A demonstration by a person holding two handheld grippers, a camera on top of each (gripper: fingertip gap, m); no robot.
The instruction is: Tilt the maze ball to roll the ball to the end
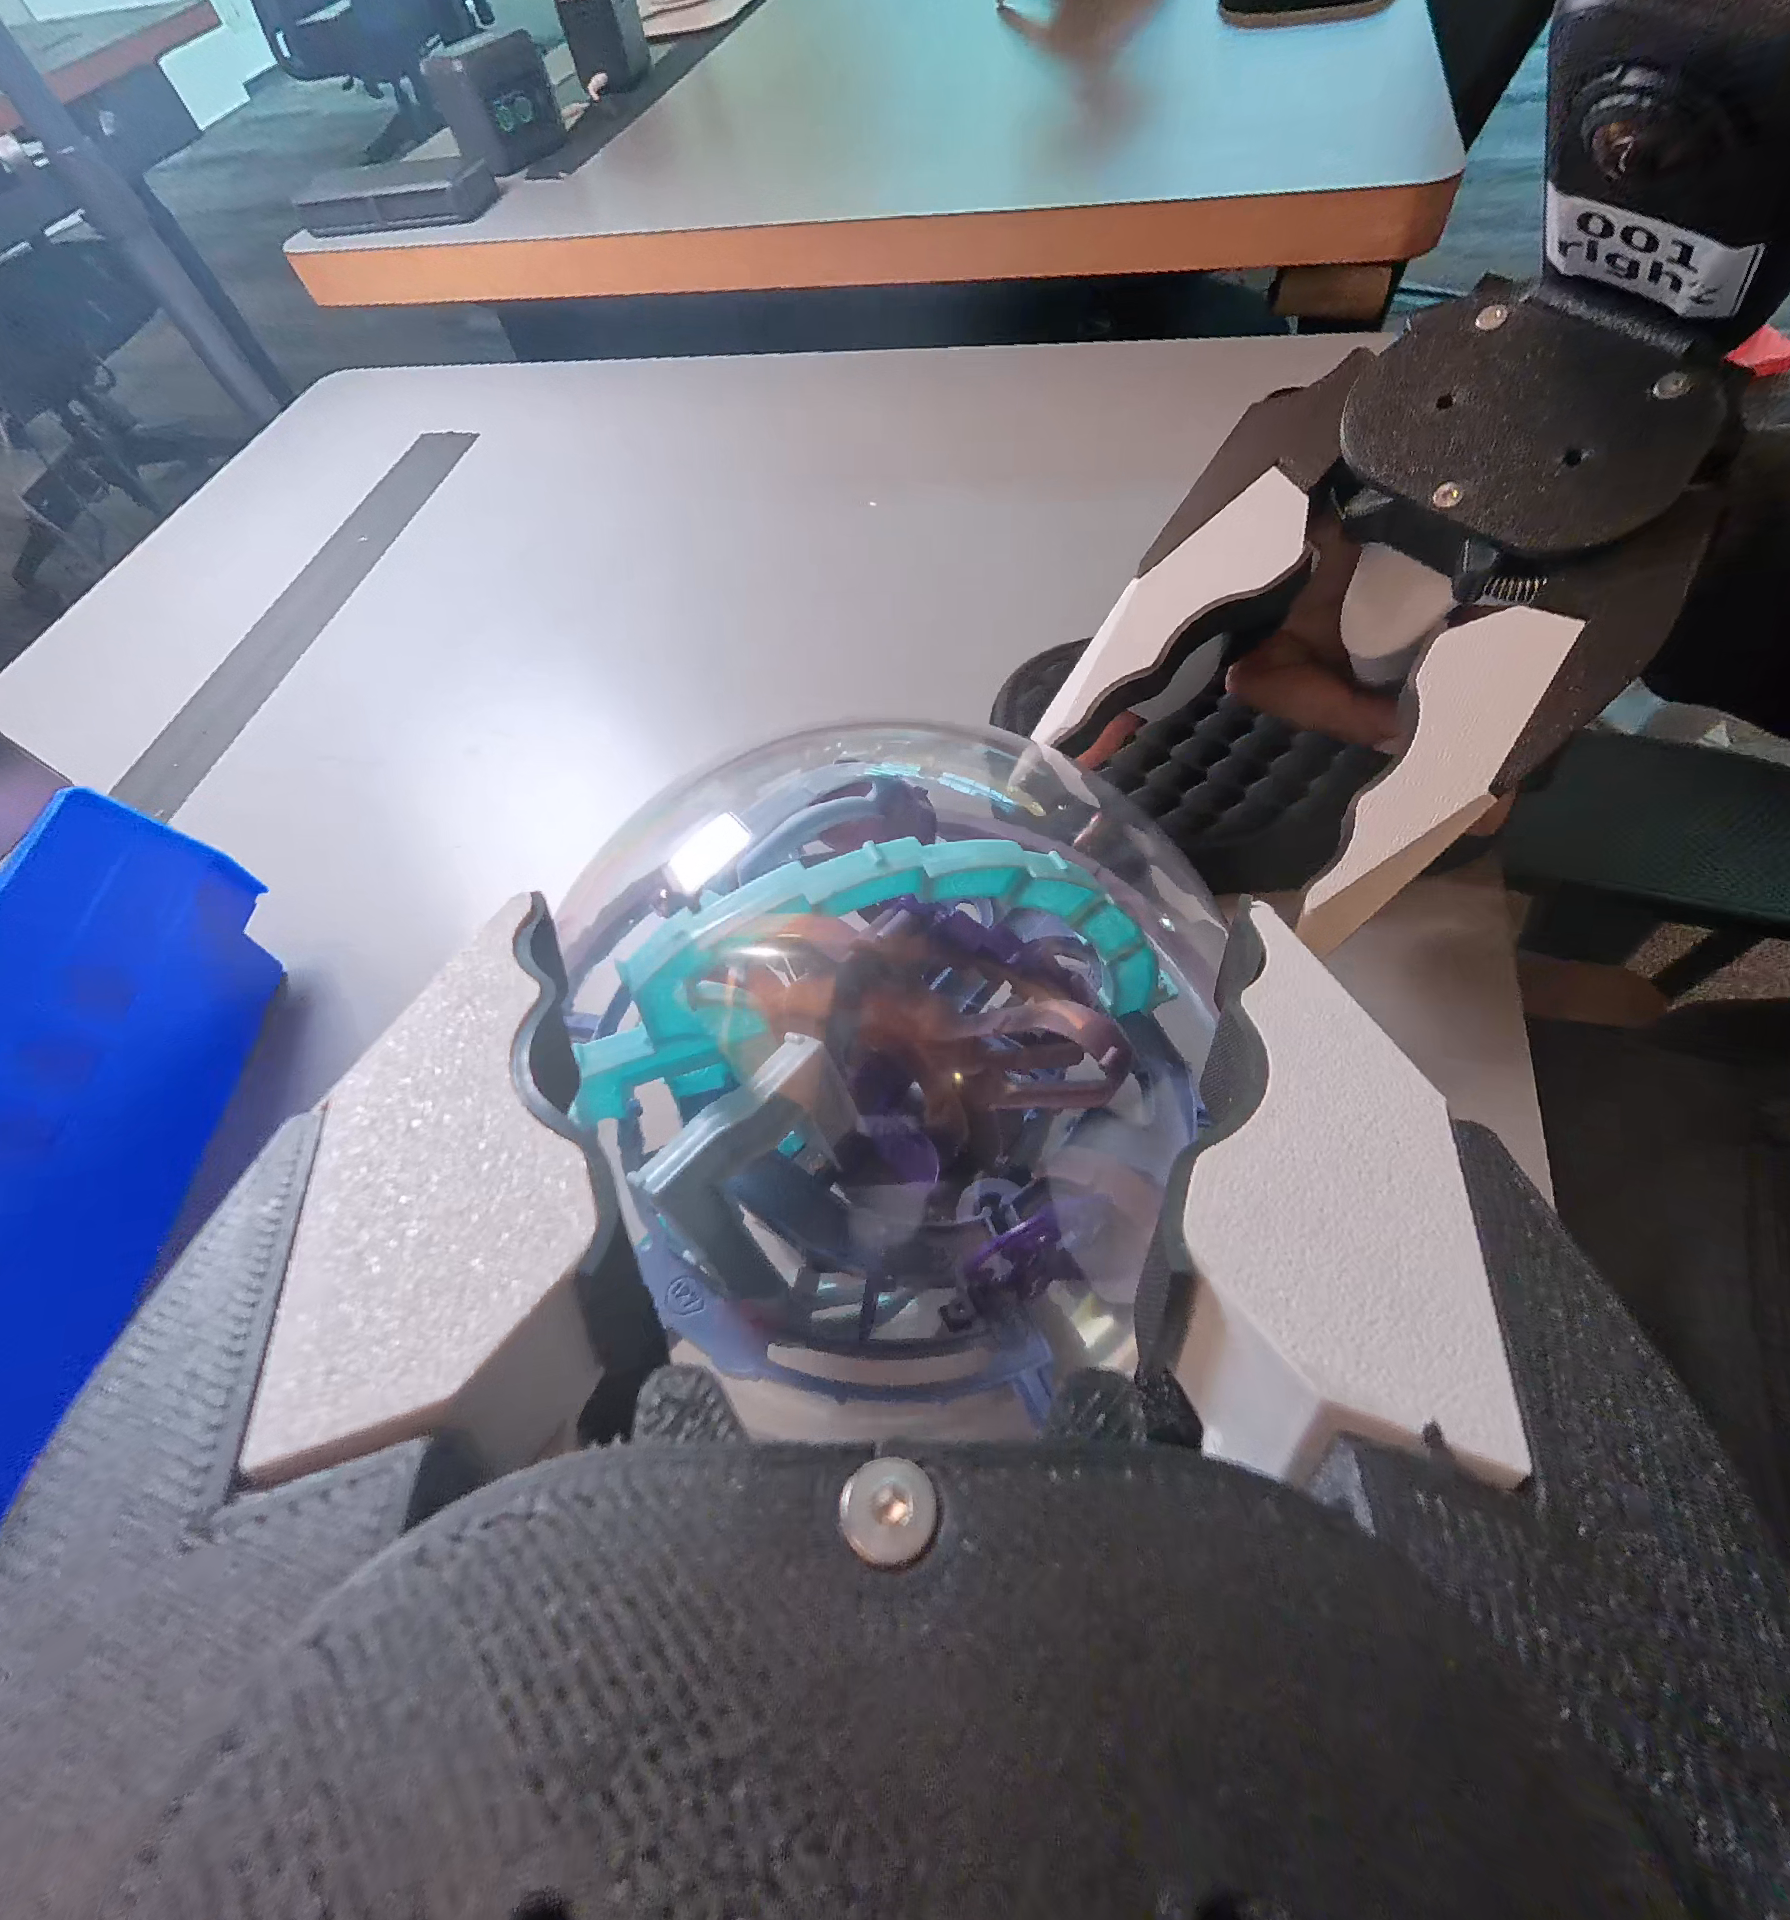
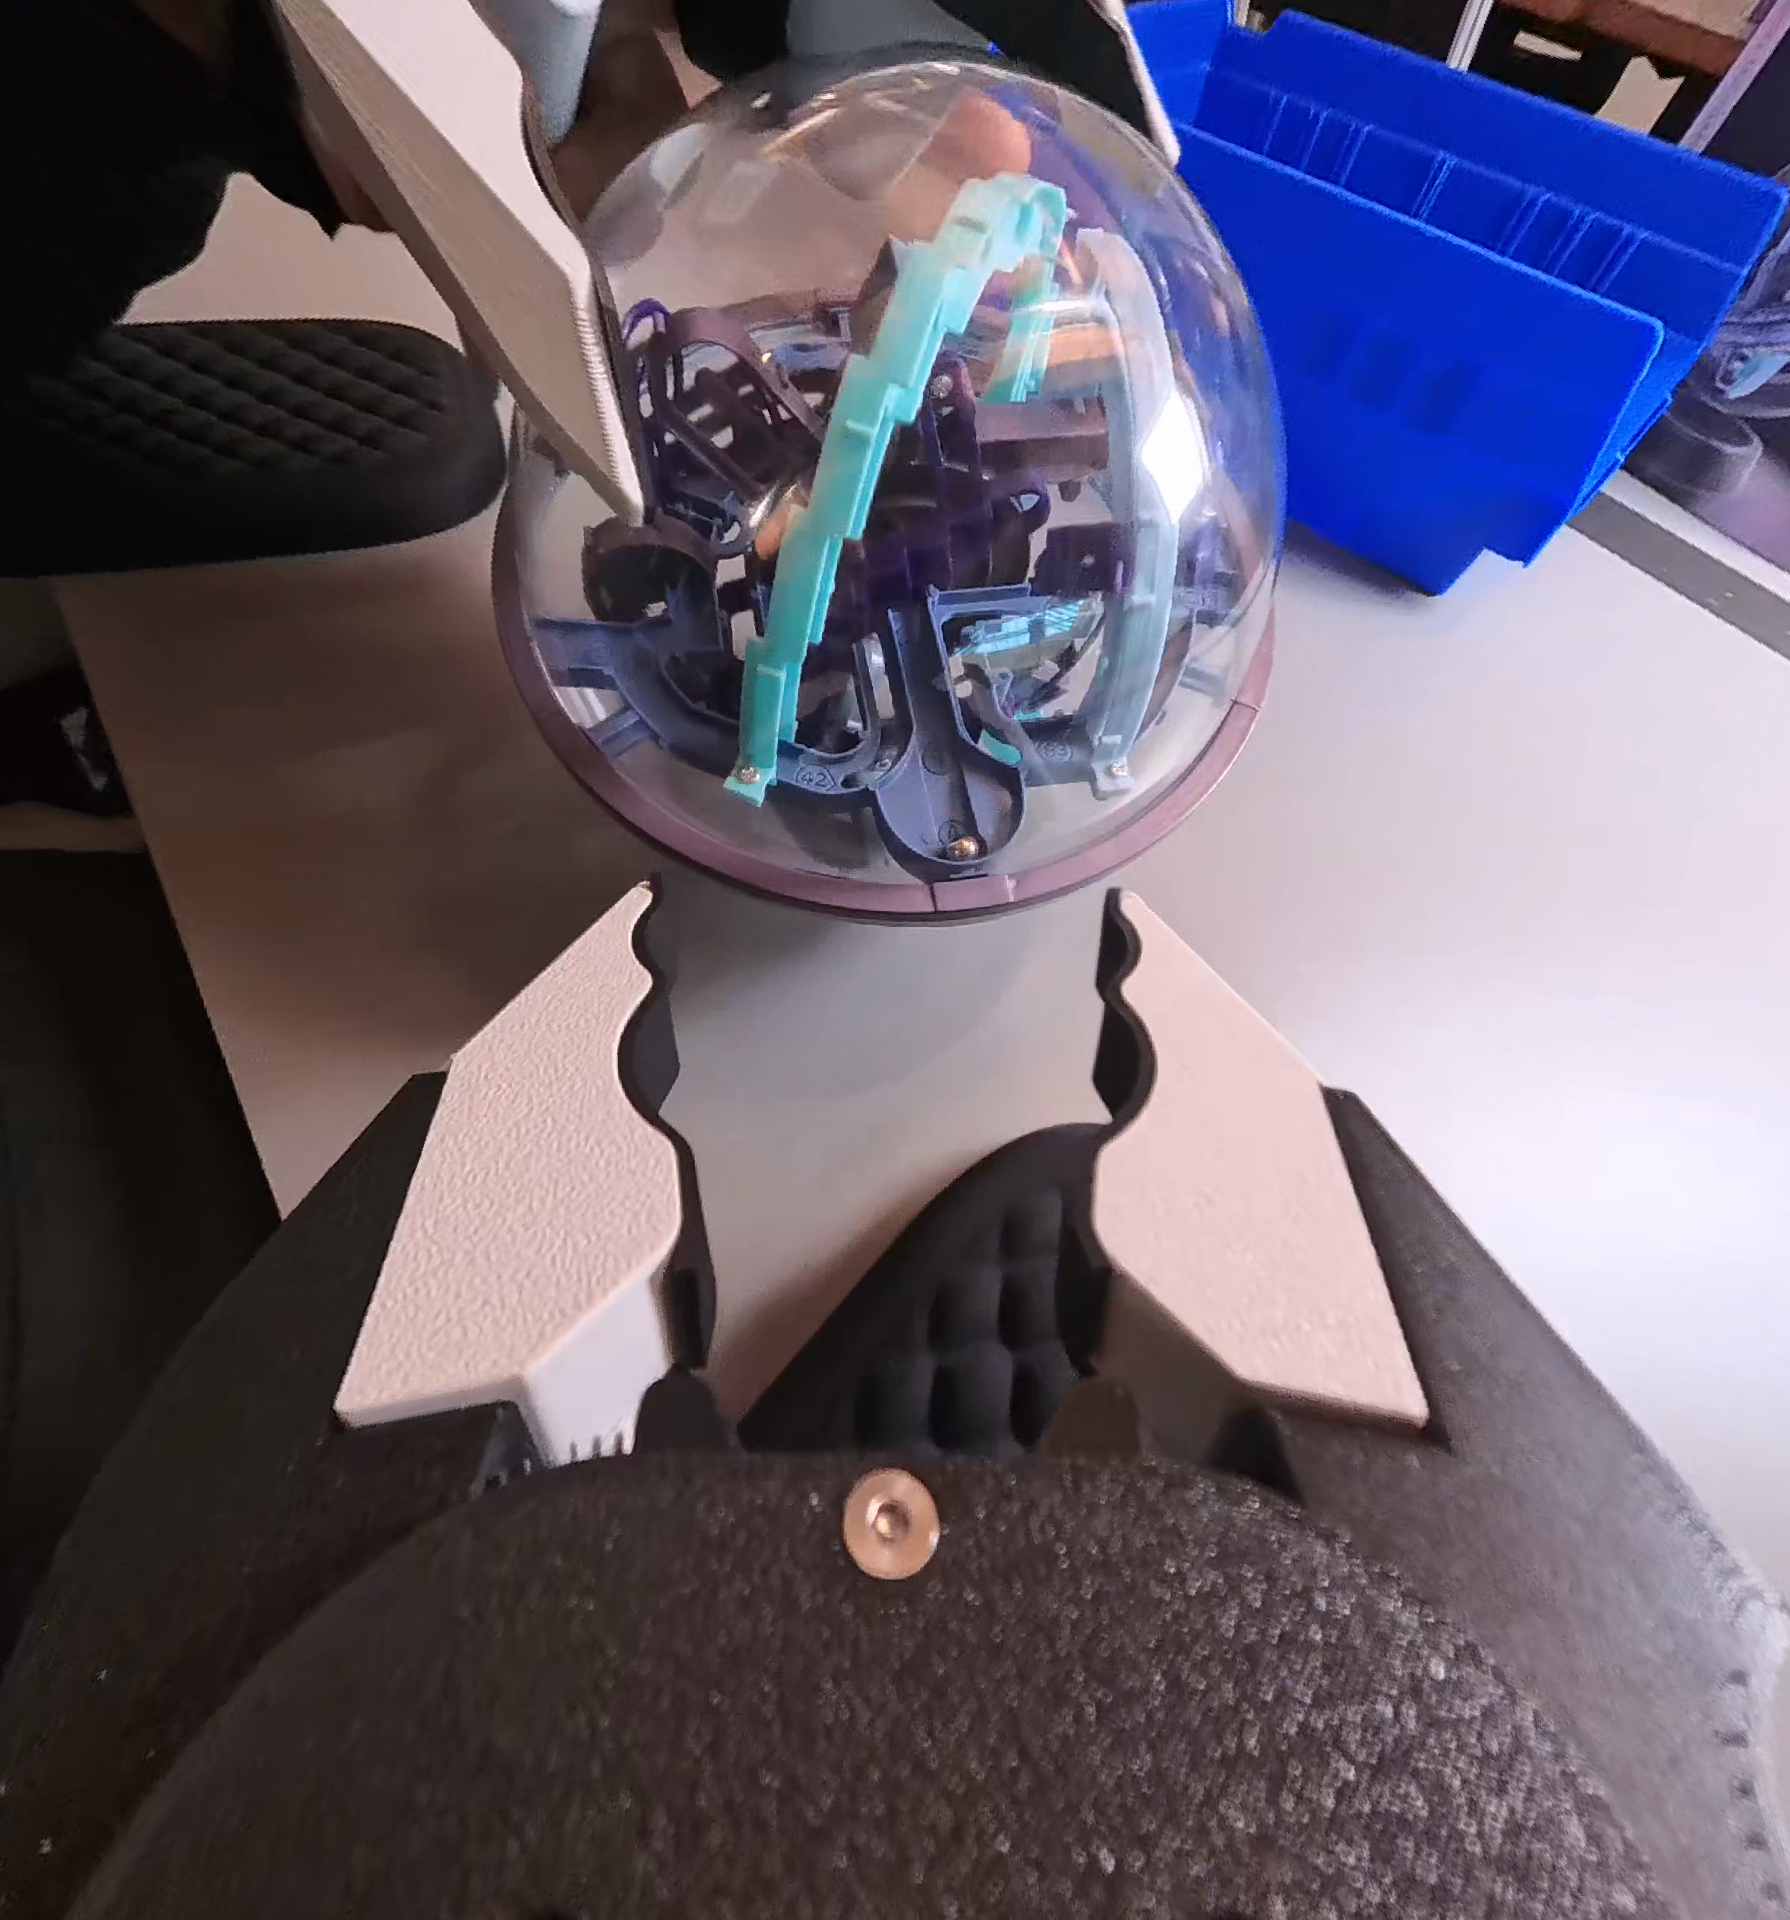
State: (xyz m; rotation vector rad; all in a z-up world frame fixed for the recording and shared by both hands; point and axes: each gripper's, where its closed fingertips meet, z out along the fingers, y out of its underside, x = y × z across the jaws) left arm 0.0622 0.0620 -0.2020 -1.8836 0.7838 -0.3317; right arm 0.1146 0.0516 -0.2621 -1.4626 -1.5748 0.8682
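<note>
Now the left gripper (image 1: 886,935) is clasping the clear plastic maze sphere (image 1: 870,1060) with teal and purple tracks, both pads pressing its sides, above the grey table (image 1: 558,623). Straight ahead of the right gripper (image 2: 880,914) — jaws spread, holding nothing — the sphere is hanging just beyond its fingertips, apart from them. One sphere, one small metal ball (image 2: 966,847) — sitting at the near rim; two blue bins (image 2: 1442,343) beyond.
</note>
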